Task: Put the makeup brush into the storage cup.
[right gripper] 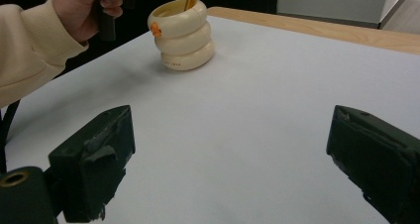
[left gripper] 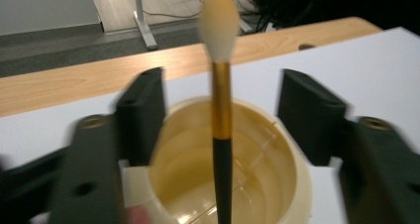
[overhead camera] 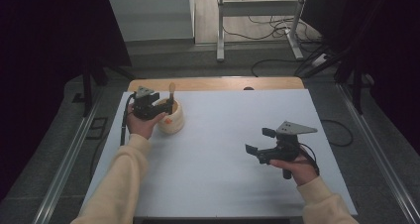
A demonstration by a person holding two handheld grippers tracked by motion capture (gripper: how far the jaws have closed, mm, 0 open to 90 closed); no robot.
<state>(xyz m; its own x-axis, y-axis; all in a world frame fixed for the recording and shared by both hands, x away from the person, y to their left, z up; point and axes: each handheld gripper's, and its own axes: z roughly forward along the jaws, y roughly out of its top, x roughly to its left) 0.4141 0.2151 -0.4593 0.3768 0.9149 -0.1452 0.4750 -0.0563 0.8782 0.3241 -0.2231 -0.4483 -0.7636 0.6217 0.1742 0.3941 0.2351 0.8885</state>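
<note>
A makeup brush (left gripper: pixel 221 110) stands upright in a cream, ring-ribbed holder (overhead camera: pixel 171 117) at the left side of the white worktop (overhead camera: pixel 223 149), its pale fluffy head up and its black handle down inside the cup. The left tool (overhead camera: pixel 157 104) sits at the holder's rim with its jaws spread on either side of the brush; in the left gripper view neither pad touches the gold ferrule, so the brush stands free between them. The right tool (overhead camera: pixel 257 142) hovers well apart over bare worktop at the right, jaws spread and holding nothing. The brush looks light, thin and stiff along its handle, while the bristle head is soft and would deform or slip if squeezed. The glossy ferrule and lacquered handle probably offer little friction, so a centred, square pinch on the ferrule or just below it seems the best hold. The holder looks light as well, and may tip or slide if the brush is dragged sideways rather than drawn straight up.
</note>
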